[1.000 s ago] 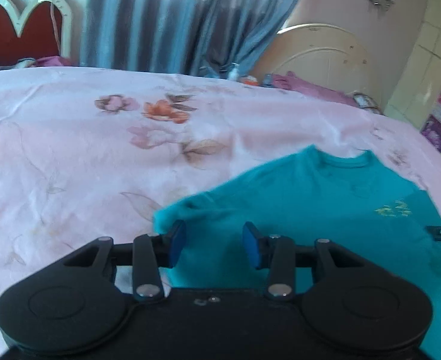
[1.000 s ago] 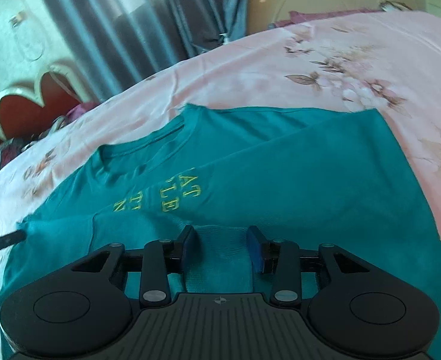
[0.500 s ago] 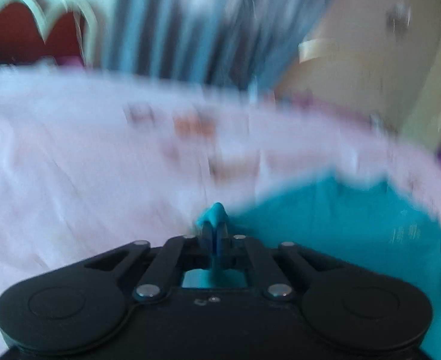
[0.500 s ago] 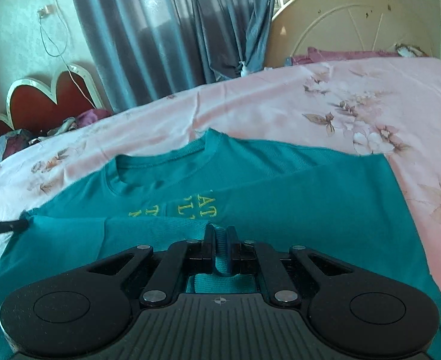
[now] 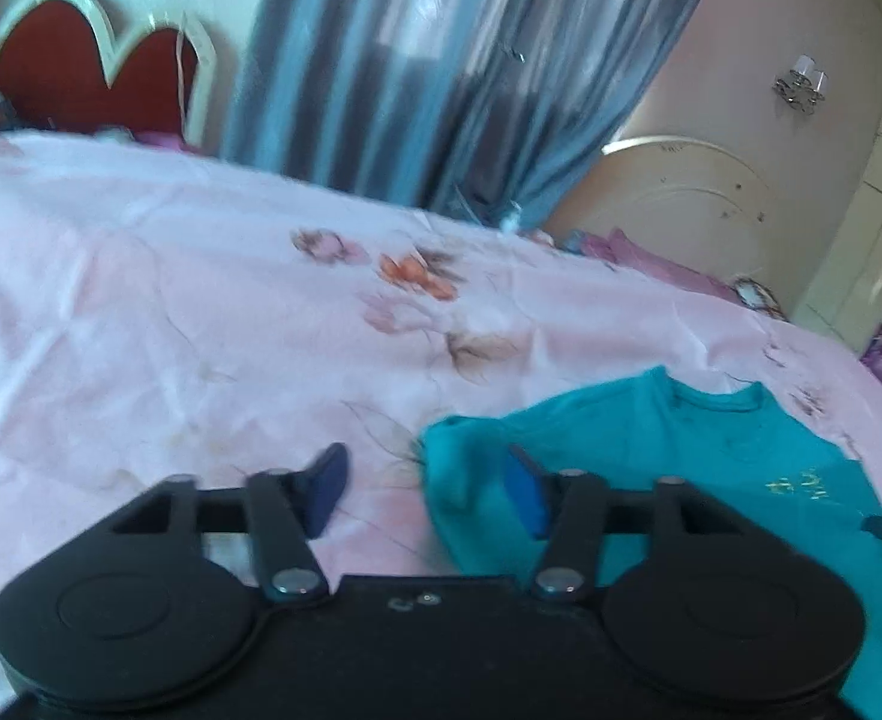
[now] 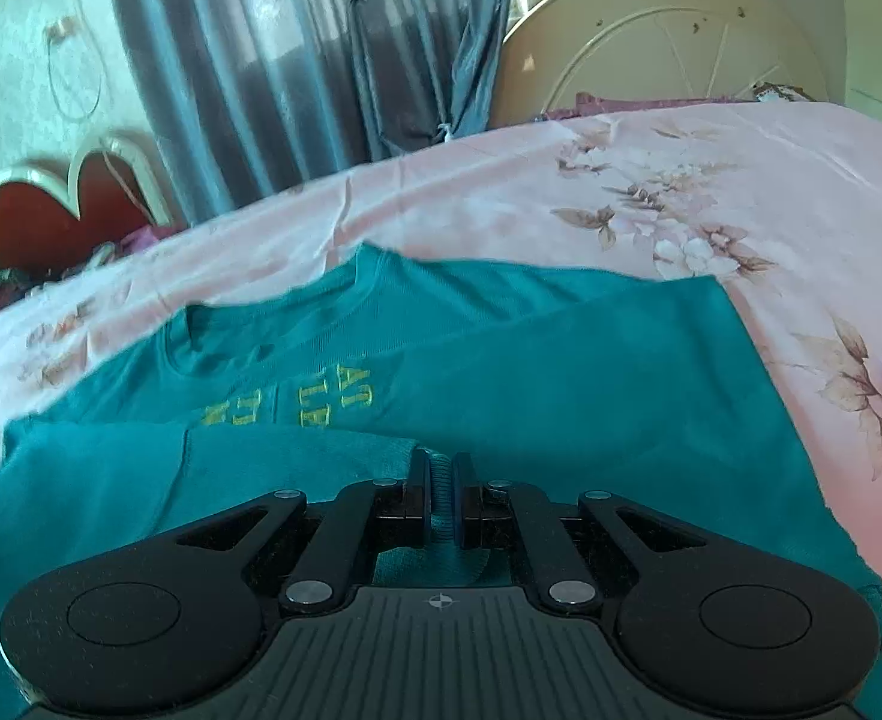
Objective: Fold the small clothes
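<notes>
The teal shirt (image 6: 561, 372) lies on the pink bed (image 5: 201, 312), one side panel already folded in. The right tongs (image 6: 440, 498) clench its near hem; the left tongs (image 5: 423, 489), jaws just opened, grip nothing beside the left sleeve. Remaining folds still wait

T-shirt (image 6: 561, 372) flat on the bedsheet (image 5: 201, 312), curtain (image 6: 297, 60) behind, headboard (image 5: 81, 60) at far left
</notes>
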### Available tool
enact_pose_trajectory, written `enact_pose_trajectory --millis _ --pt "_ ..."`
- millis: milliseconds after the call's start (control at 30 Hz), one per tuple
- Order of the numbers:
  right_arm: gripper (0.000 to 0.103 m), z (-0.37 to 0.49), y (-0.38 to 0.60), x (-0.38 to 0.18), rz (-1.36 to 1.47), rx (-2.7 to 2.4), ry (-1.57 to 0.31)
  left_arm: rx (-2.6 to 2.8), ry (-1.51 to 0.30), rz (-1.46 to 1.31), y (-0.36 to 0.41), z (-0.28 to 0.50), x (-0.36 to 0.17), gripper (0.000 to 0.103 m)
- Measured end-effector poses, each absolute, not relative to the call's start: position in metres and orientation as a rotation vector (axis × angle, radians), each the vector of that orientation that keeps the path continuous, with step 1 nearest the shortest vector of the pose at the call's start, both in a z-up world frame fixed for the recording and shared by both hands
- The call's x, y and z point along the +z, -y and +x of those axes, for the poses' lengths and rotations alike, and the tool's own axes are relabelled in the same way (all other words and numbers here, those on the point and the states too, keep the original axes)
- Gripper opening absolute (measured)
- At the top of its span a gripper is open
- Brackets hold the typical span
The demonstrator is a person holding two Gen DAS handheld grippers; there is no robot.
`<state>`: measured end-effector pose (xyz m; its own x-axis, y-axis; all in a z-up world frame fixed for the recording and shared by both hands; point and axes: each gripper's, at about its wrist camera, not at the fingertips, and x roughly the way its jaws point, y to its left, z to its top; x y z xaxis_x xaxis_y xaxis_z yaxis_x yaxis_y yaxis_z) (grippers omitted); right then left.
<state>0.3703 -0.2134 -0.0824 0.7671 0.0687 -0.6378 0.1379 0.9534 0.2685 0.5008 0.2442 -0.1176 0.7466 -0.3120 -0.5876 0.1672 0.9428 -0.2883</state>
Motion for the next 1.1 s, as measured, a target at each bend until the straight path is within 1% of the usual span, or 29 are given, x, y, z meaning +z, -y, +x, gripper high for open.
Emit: enact_pose_trajectory --millis 33,100,167,200,333,500,633,667,733,800,867,900,933,967,1033,1067,1100 --pt "0.005 0.367 0.214 -0.077 0.312 -0.041 -0.678 -0.288 -0.711 -0.246 -0.241 0.509 -0.122 0.039" --pt "0.005 0.363 0.217 -0.073 0.299 -0.058 -0.661 -0.301 -0.763 -0.265 -0.239 0.518 -0.128 0.039" --pt "0.005 0.366 0.220 -0.084 0.295 -0.095 -0.743 -0.312 -0.765 -0.246 -0.234 0.519 -0.129 0.039" --pt "0.005 0.365 0.220 -0.087 0.303 -0.097 -0.754 -0.321 -0.770 -0.235 -0.231 0.519 -0.128 0.038" --pt "0.005 0.363 0.215 -0.084 0.281 -0.086 -0.738 -0.349 -0.776 -0.187 -0.220 0.521 -0.128 0.039" --pt "0.005 0.352 0.226 -0.080 0.324 -0.174 -0.682 -0.355 -0.771 -0.263 -0.221 0.524 -0.127 0.040" --pt "0.005 0.357 0.228 -0.087 0.309 -0.134 -0.758 -0.355 -0.794 -0.276 -0.219 0.527 -0.132 0.039" --pt "0.005 0.356 0.229 -0.086 0.317 -0.131 -0.754 -0.366 -0.795 -0.283 -0.218 0.528 -0.133 0.038" --pt "0.005 0.357 0.232 -0.085 0.348 -0.128 -0.751 -0.456 -0.801 -0.325 -0.217 0.531 -0.133 0.005" --pt "0.005 0.358 0.229 -0.082 0.342 -0.106 -0.745 -0.465 -0.732 -0.339 -0.219 0.525 -0.126 0.005" --pt "0.005 0.360 0.222 -0.080 0.328 -0.059 -0.730 -0.385 -0.722 -0.333 -0.226 0.523 -0.126 0.005" --pt "0.005 0.362 0.219 -0.082 0.310 -0.057 -0.741 -0.354 -0.740 -0.334 -0.229 0.524 -0.130 0.006" --pt "0.005 0.366 0.217 -0.086 0.302 -0.063 -0.763 -0.293 -0.772 -0.322 -0.232 0.526 -0.137 0.012" --pt "0.005 0.369 0.217 -0.090 0.298 -0.065 -0.780 -0.280 -0.769 -0.344 -0.238 0.526 -0.141 0.014" --pt "0.005 0.370 0.217 -0.092 0.290 -0.063 -0.781 -0.275 -0.782 -0.441 -0.251 0.523 -0.138 0.026" --pt "0.005 0.370 0.218 -0.091 0.293 -0.062 -0.781 -0.273 -0.781 -0.444 -0.253 0.518 -0.131 0.032" --pt "0.005 0.369 0.220 -0.090 0.300 -0.060 -0.780 -0.284 -0.761 -0.427 -0.254 0.509 -0.123 0.045"
